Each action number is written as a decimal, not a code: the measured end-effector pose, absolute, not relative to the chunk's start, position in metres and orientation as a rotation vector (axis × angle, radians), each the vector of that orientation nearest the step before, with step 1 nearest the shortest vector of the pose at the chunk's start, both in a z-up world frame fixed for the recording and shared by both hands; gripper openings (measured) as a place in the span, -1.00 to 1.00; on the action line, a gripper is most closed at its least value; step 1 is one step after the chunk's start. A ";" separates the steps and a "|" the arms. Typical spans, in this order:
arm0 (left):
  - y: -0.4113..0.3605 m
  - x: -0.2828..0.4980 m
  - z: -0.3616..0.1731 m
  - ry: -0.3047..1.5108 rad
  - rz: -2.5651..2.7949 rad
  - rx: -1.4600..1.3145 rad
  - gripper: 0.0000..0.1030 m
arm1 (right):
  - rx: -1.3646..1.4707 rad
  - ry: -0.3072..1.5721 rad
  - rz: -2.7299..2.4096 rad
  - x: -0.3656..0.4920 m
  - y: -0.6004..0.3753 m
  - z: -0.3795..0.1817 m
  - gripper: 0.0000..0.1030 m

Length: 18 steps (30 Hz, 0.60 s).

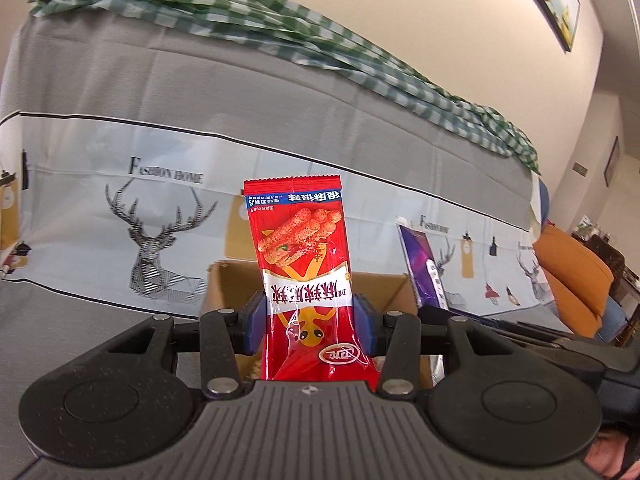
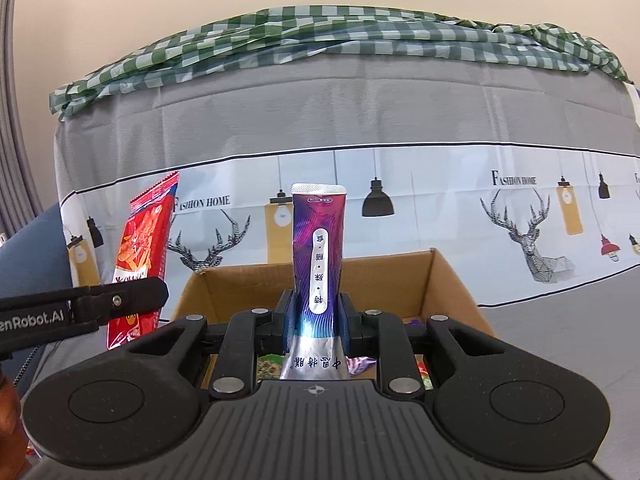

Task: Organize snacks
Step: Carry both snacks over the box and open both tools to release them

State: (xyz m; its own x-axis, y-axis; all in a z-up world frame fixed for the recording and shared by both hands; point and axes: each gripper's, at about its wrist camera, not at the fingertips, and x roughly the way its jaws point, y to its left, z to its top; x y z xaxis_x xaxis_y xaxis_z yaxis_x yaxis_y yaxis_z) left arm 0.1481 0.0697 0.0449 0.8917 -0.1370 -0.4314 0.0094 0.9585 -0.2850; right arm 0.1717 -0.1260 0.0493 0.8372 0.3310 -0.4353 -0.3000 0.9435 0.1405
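Left gripper (image 1: 310, 316): its two blue pads pinch a red snack pack (image 1: 304, 276) from both sides. The pack stands up tall between them.
Red snack pack: it has pictures of crunchy sticks on it, and its words are upside down. It is up in the air, in front of the cardboard box (image 1: 224, 284).
Right gripper (image 2: 316, 316): its jaws are squeezed almost together on a purple snack pack (image 2: 318, 256). This pack is thin and stands up straight.
Purple snack pack: it has a silver end near the camera and a white strip with words. It is held above the open cardboard box (image 2: 440, 280).
Cardboard box: it is brown and open on top. Some colorful packs lie inside, but they are too hidden to tell apart.
Behind the box: a gray cloth with deer and lamps (image 2: 520, 232) hangs down. A green checked cloth (image 2: 320, 36) lies on top.
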 end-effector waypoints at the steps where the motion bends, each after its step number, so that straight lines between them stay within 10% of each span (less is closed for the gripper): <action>1: 0.067 0.148 0.044 0.467 -0.084 -0.278 -0.04 | 0.064 0.473 0.328 0.172 -0.127 0.049 -0.56; 18: 0.045 0.149 0.044 0.448 -0.145 -0.251 -0.04 | 0.050 0.487 0.264 0.174 -0.138 0.044 -0.56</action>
